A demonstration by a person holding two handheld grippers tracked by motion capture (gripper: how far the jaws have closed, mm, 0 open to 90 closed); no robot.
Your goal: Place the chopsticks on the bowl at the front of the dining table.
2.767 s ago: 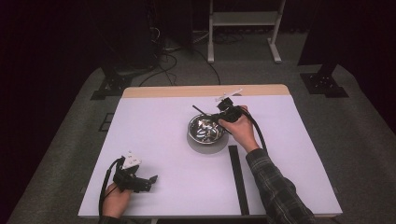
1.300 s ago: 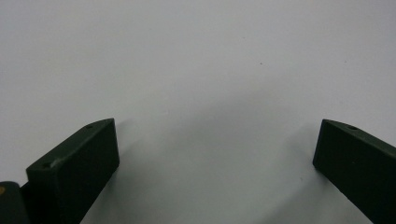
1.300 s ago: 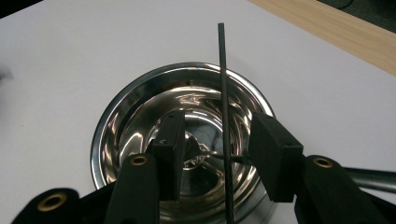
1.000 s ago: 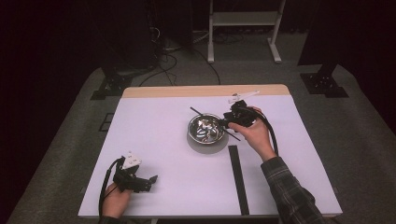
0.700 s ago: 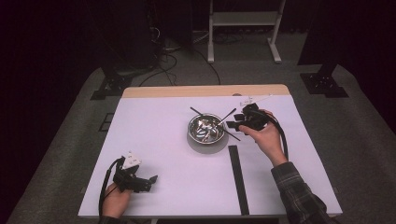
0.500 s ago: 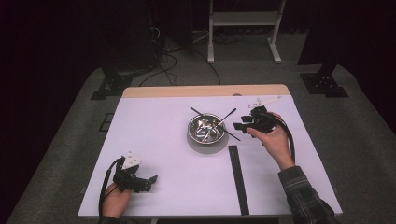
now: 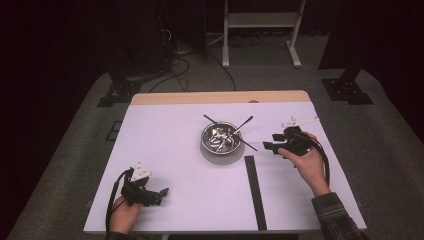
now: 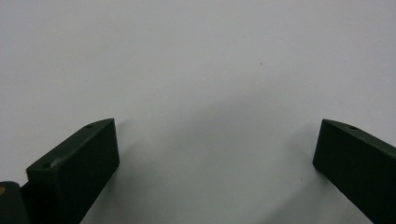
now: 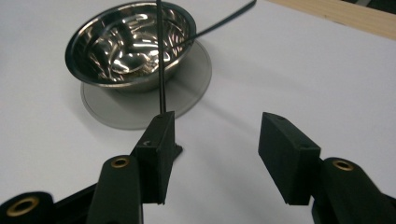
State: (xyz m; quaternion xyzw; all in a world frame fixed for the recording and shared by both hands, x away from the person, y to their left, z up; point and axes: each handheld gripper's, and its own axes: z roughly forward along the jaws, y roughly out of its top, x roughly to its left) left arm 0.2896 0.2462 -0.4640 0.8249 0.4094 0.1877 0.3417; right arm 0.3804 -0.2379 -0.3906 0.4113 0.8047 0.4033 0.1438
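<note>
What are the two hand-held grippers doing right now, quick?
Left hand-held gripper: open, holding nothing, low over the bare white table.
Right hand-held gripper: open, holding nothing, beside the metal bowl; its jaws have just been opening.

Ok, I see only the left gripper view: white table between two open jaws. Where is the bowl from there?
Observer: The bowl stands at the middle of the table, farther from the person and to the right of the left hand-held gripper, which rests near the front edge.
Operator: And the right hand-held gripper, does it hold something?
Observer: No. The right hand-held gripper is just right of the bowl and points toward it. Its jaws have just been opening, and nothing is between them.
</note>
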